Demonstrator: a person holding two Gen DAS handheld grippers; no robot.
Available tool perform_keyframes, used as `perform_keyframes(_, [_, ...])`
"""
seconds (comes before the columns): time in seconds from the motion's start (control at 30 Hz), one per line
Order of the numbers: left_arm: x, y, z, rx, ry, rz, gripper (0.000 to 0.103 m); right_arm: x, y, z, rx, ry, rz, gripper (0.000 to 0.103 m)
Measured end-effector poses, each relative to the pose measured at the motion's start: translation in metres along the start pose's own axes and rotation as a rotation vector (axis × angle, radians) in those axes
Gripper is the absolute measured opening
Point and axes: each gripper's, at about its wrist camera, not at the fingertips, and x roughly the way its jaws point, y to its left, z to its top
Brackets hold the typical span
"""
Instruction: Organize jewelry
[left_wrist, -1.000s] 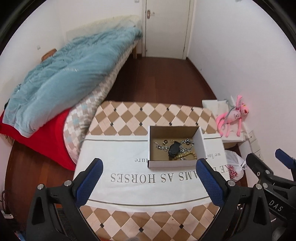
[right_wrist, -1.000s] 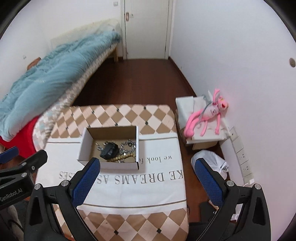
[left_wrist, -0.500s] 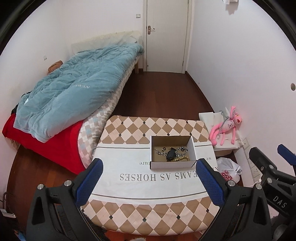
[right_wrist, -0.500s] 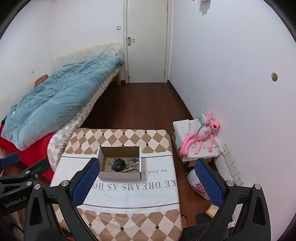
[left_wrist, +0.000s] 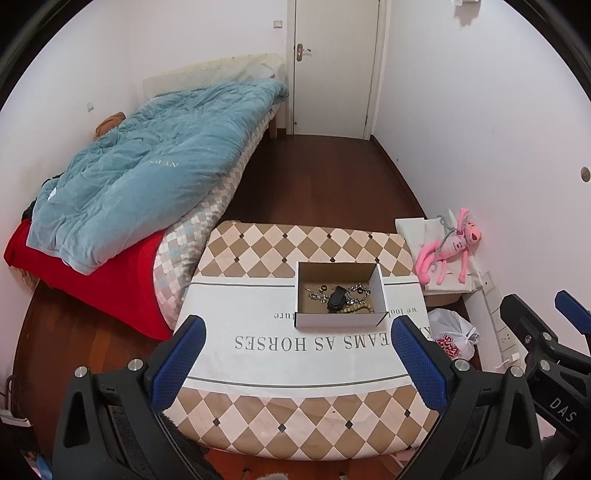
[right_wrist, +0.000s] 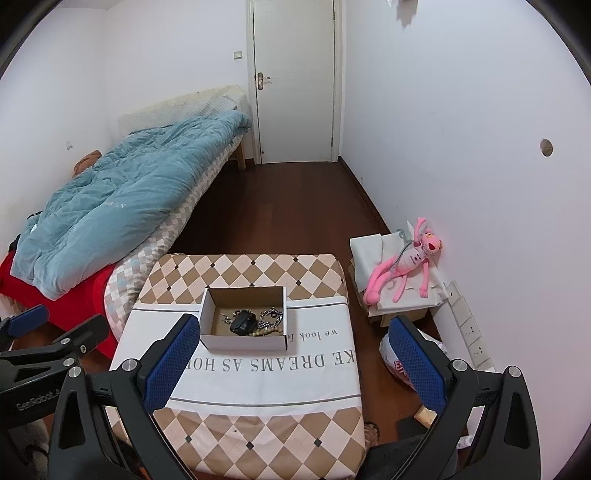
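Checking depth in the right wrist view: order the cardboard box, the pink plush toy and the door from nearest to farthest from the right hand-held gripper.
1. Cardboard box, on the table just ahead of the right hand-held gripper, slightly left.
2. Pink plush toy, on the low stand by the right wall.
3. Door, across the room at the far wall.

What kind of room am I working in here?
Most likely a small bedroom: a bed with a teal duvet along the left wall, a closed white door at the far end, and a pink plush toy by the right wall.
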Motion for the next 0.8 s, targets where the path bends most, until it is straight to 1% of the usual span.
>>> perform_keyframes(0.17, [0.02,-0.003,0.006,0.003,0.032,0.026,0.102,0.017,0.0,0.008,0.002,0.029,-0.009,0.103])
perform_keyframes(0.4, [0.058,0.001,0.023,-0.007,0.105,0.04,0.102,0.062,0.003,0.021,-0.006,0.094,-0.022,0.103])
perform_keyframes(0.6, [0.084,0.004,0.035,-0.012,0.142,0.06,0.102,0.1,0.009,0.03,-0.028,0.158,-0.033,0.103])
perform_keyframes(0.63, [0.087,0.005,0.036,-0.01,0.147,0.07,0.102,0.104,0.01,0.031,-0.03,0.168,-0.03,0.103])
perform_keyframes(0.8, [0.104,0.005,0.041,-0.001,0.188,0.068,0.102,0.126,0.014,0.033,-0.041,0.211,-0.03,0.103])
